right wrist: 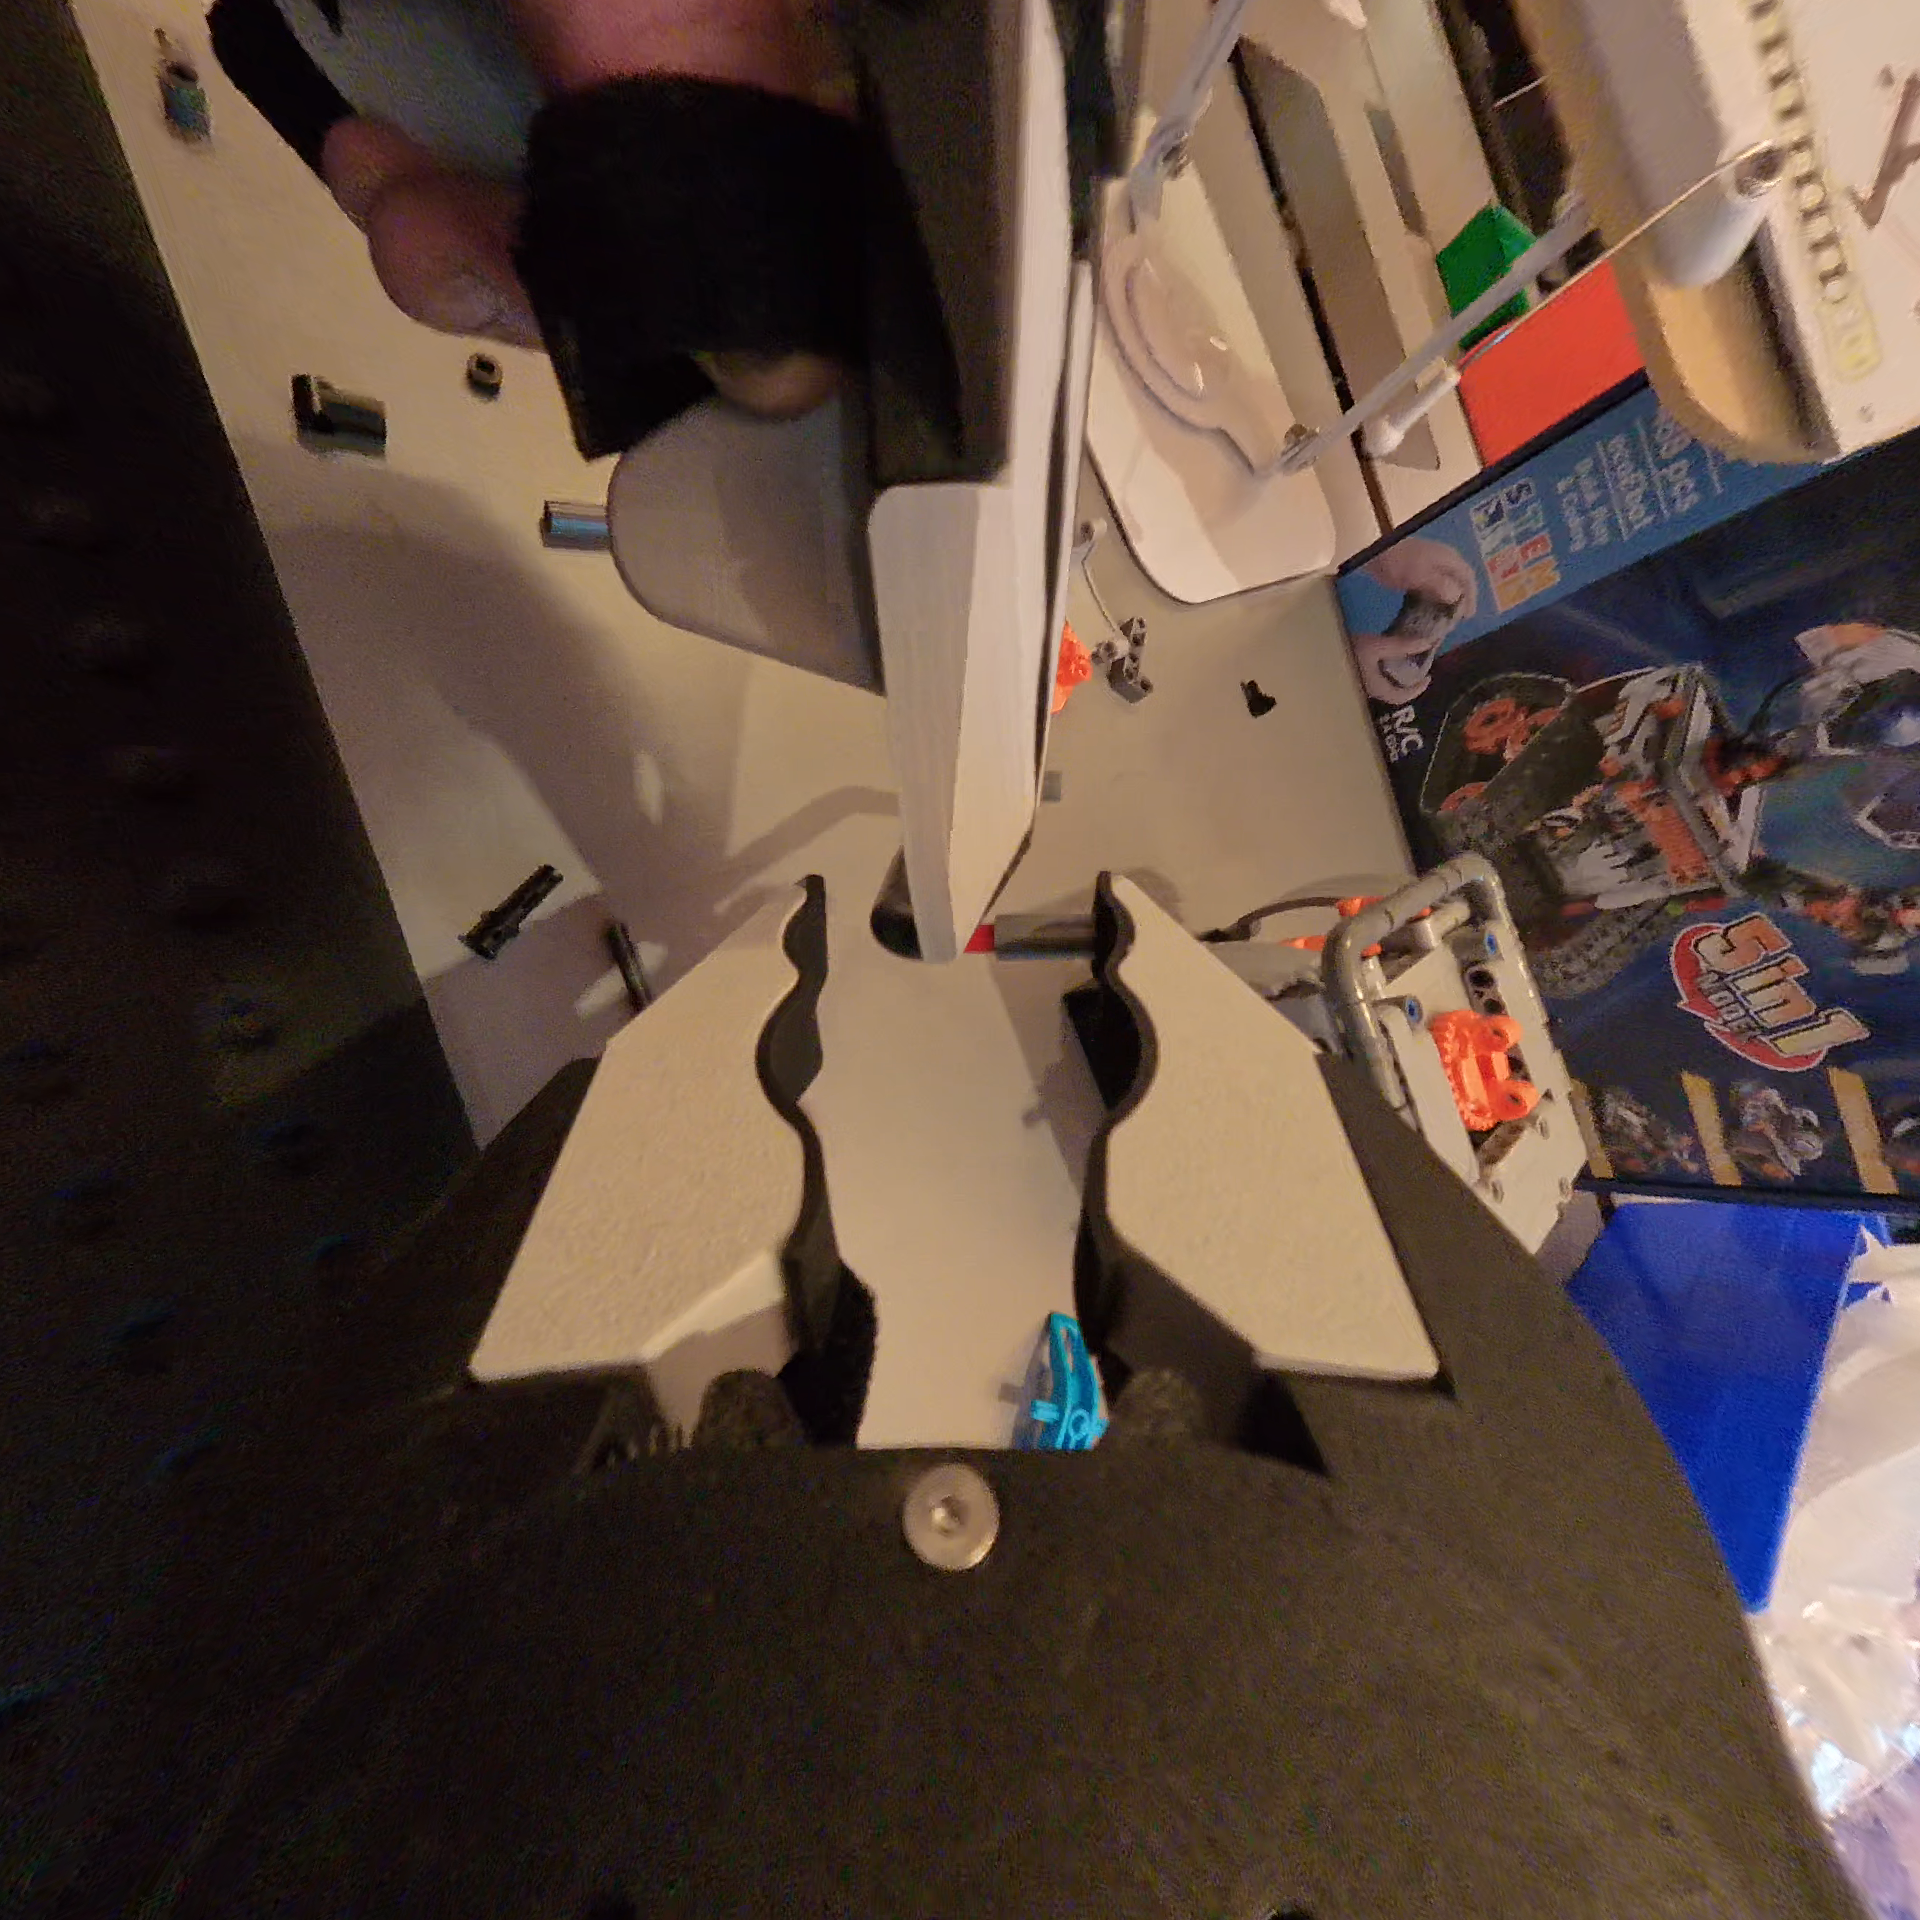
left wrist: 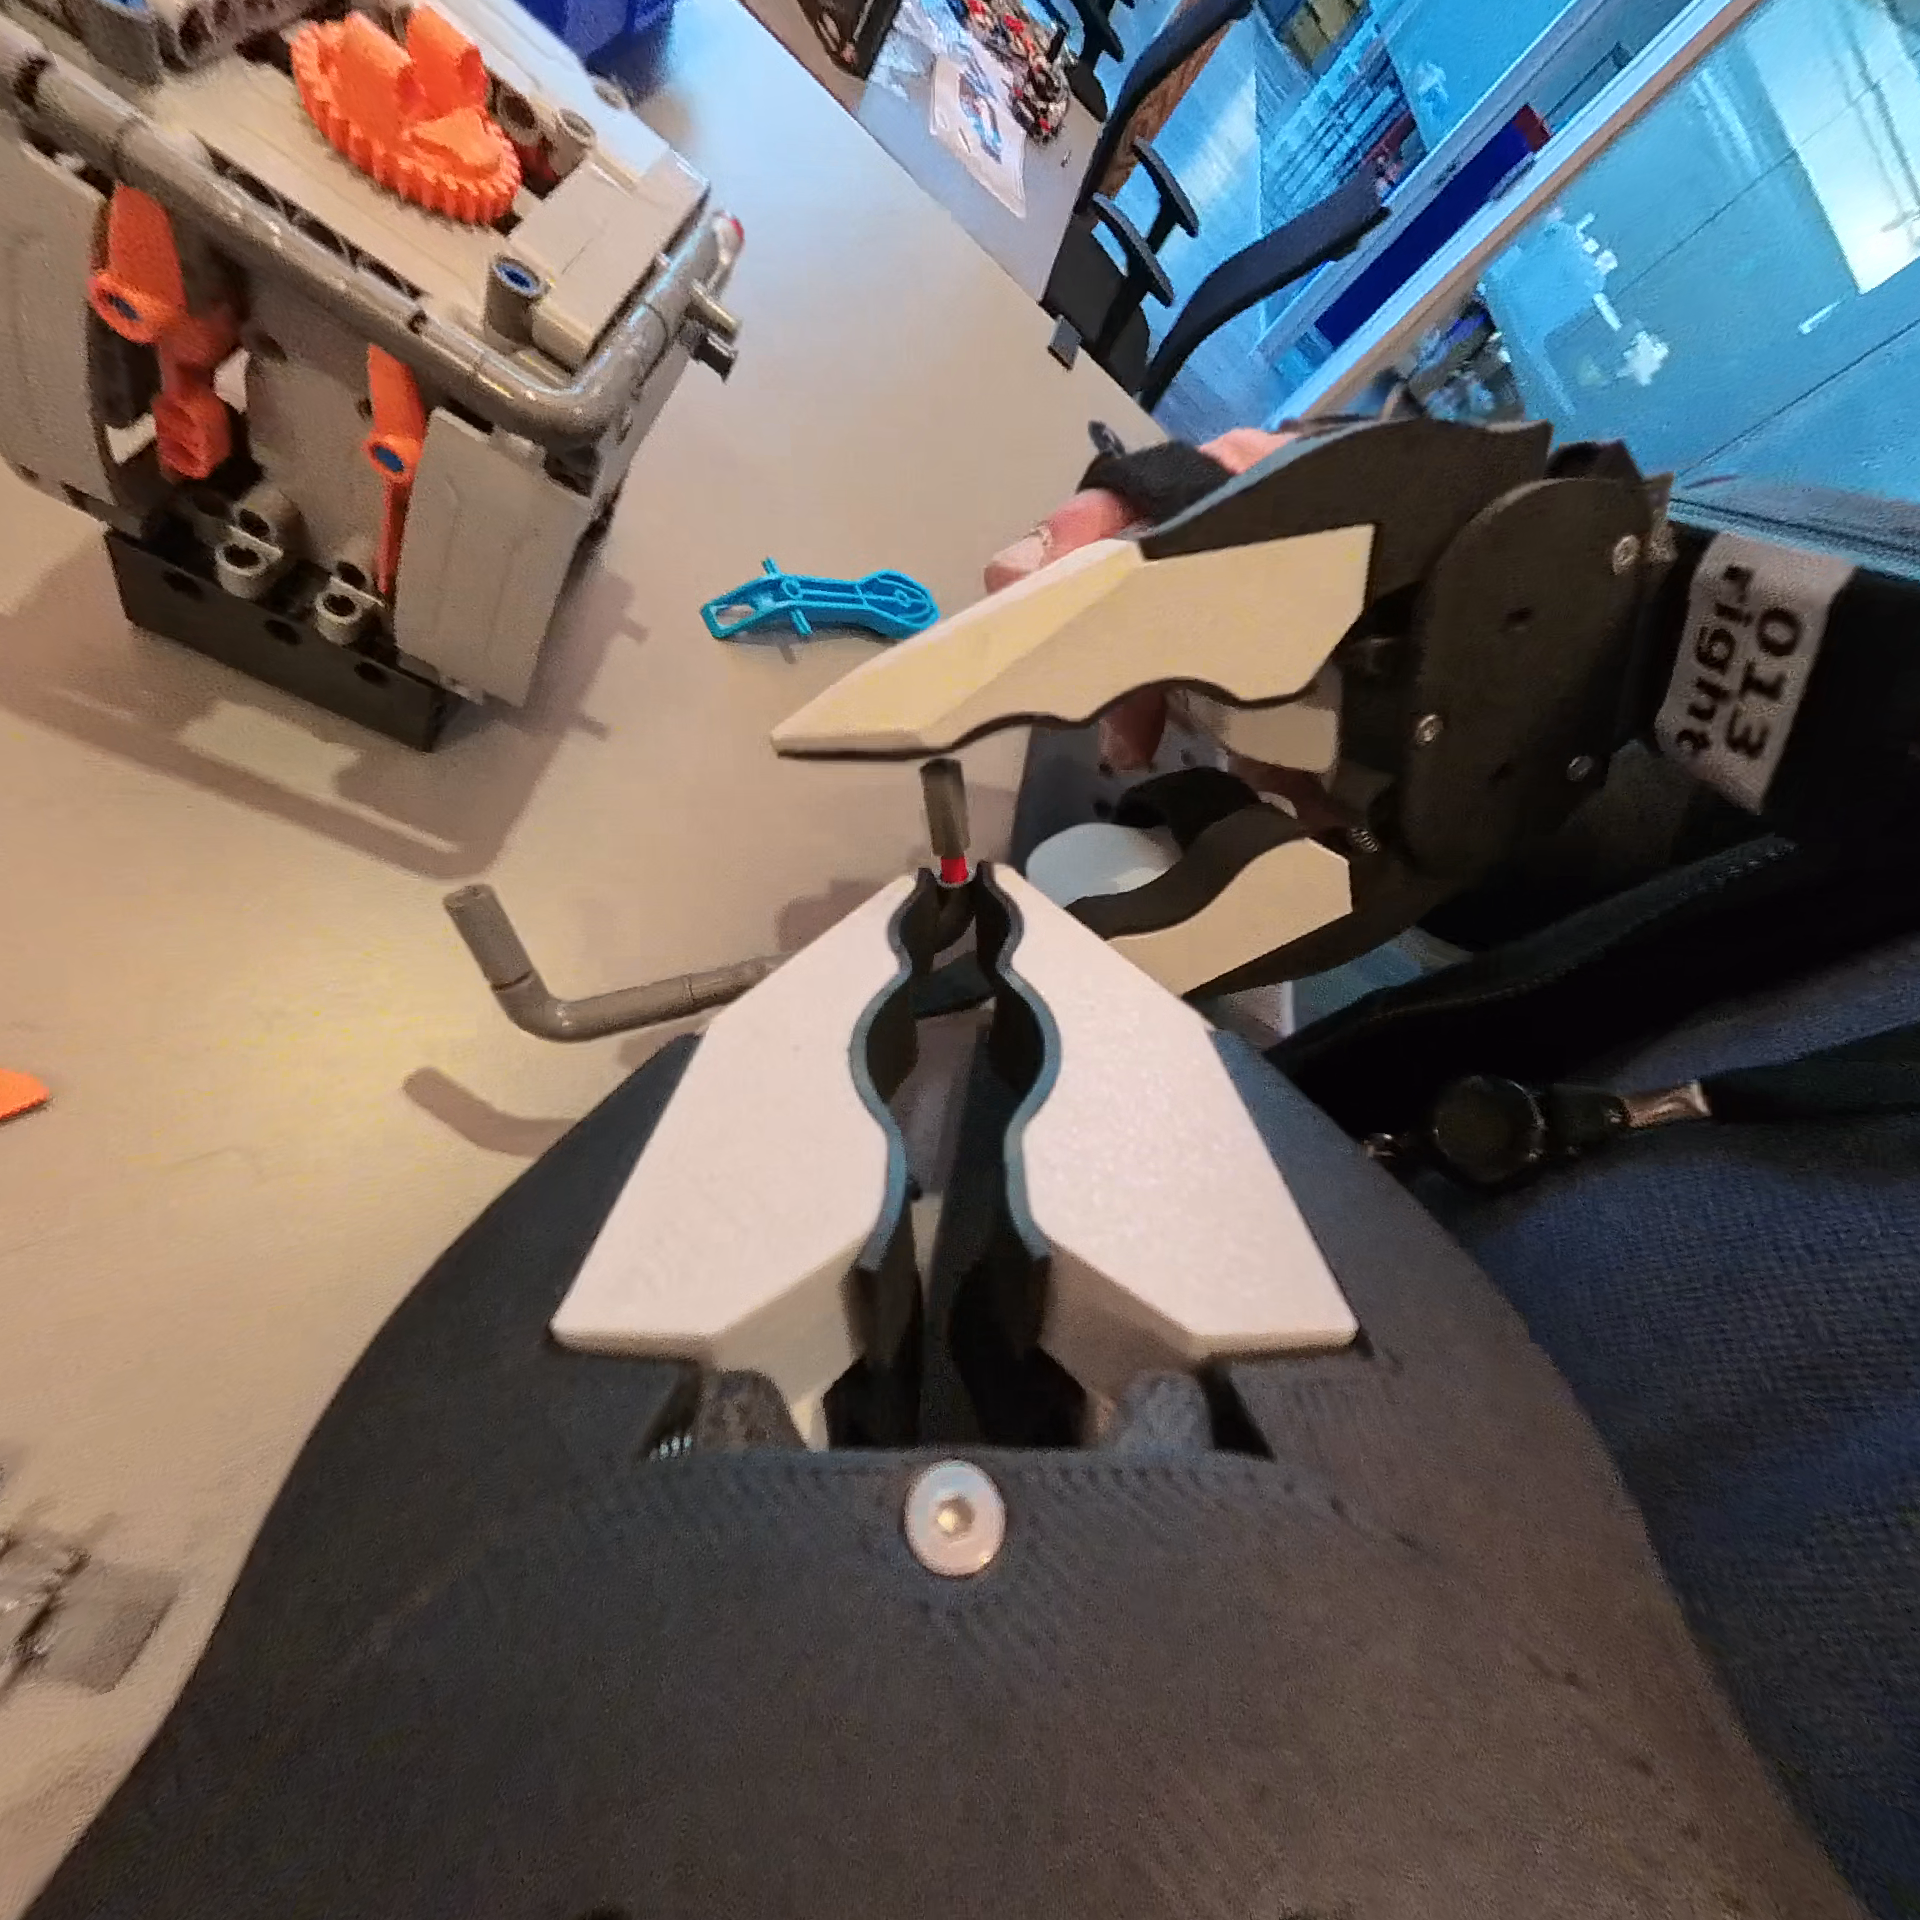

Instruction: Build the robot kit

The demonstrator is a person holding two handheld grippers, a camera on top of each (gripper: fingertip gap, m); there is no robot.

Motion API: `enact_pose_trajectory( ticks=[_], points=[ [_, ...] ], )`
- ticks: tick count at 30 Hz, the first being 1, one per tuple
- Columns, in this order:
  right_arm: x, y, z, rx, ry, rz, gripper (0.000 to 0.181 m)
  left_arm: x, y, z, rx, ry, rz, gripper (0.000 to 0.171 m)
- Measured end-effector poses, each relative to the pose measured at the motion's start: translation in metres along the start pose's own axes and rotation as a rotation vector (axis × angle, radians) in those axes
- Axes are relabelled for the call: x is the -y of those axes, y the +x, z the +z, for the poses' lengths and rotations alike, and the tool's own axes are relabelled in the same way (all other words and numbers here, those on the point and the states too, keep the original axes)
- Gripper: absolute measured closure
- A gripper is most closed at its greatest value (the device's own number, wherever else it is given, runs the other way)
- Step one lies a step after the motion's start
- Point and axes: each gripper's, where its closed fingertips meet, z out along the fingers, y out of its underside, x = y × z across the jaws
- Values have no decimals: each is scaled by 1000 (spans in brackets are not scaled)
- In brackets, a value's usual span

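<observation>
The pale grey tabletop [left wrist: 260, 935] carries everything here. Largest on it is the grey, black and orange brick-built model [left wrist: 343, 343], standing toward the far left of the table in the left wrist view, well apart from both tools. Nearer, an L-shaped grey plastic tube [left wrist: 582, 997] lies flat on the table, just to the left of the left gripper's tips, and a small turquoise plastic lever piece [left wrist: 821, 608] lies between the model and the right gripper.

The left gripper [left wrist: 951, 883] has its two pale fingers drawn together on a short pin with a dark grey sleeve and a red collar [left wrist: 945, 821]. The pin is pinched at its red end, right at the very tips, and its long axis runs straight out past them, away from the tool and above the table.

The right gripper [right wrist: 956, 914] comes in from the right, crosswise to that axis, with its fingers spread wide. In the left wrist view its upper finger [left wrist: 1049, 644] sits just over the free grey end of the pin, seemingly touching or nearly so, while the lower finger [left wrist: 1236, 914] lies beside the left tool's right flank. In the right wrist view the pin [right wrist: 1034, 933] spans sideways between the open tips, its grey end close against the right-hand finger. The right tool grips nothing.
</observation>
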Motion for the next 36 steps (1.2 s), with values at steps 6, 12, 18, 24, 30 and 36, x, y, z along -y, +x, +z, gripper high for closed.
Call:
enact_pose_trajectory(
  ticks=[6,12,18,24,30,36],
  points=[
    [-9,-1,3,29,-38,-55,141,-2,0,6,-46,-20,-61,167],
    [-14,-4,6,85,-55,-17,143,-3,-3,8,-44,-30,-76,167],
    [-17,-5,11,75,-81,-28,144,-5,-8,9,-49,-37,-108,167],
    [-21,-10,16,106,-104,-13,149,-9,-14,10,-41,-44,-123,167],
    [-12,-9,12,199,-28,138,147,-4,-10,5,-78,-26,-140,166],
    [-8,2,-4,213,74,219,147,12,-21,-29,-60,97,-130,154]
  ],
)
